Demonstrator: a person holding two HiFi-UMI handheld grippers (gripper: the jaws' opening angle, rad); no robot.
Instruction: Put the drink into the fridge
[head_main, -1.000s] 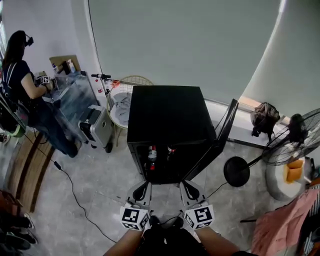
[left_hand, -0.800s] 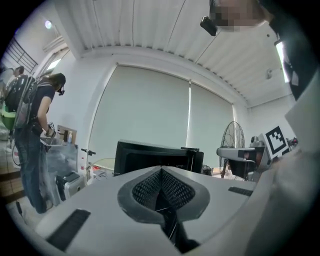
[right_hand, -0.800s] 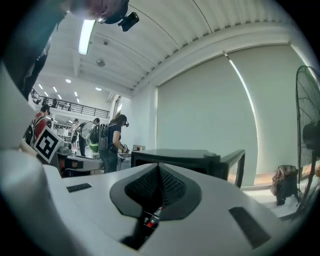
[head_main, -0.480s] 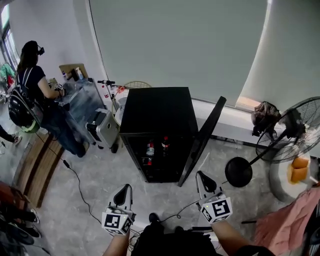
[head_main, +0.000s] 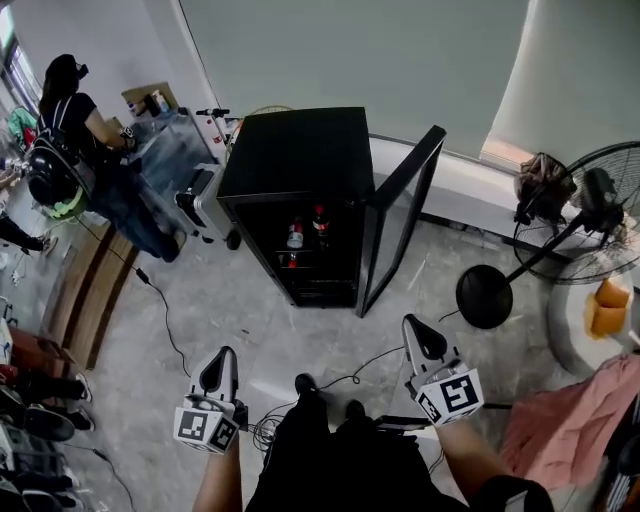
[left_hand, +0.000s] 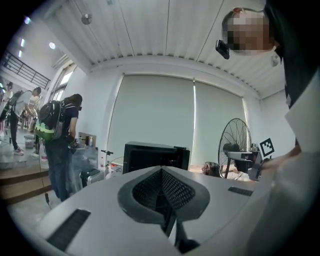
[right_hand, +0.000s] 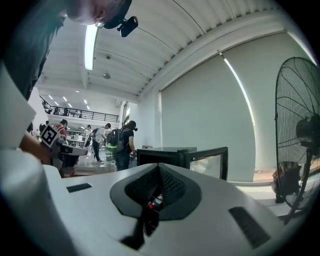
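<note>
Before the fridge (head_main: 295, 150), left gripper (head_main: 220, 356) and right gripper (head_main: 420, 328) jaws meet, empty.

The left forearm (head_main: 218, 482) and right forearm (head_main: 468, 462) rose from the bottom edge of the head view, one on each side of the person's dark-clothed body. The left hand-held gripper (head_main: 220, 358) sat at lower left and the right hand-held gripper (head_main: 414, 328) at lower right. They were well apart, both pointing level toward the frame's top. Each had its jaws closed together, with nothing between them.
</note>
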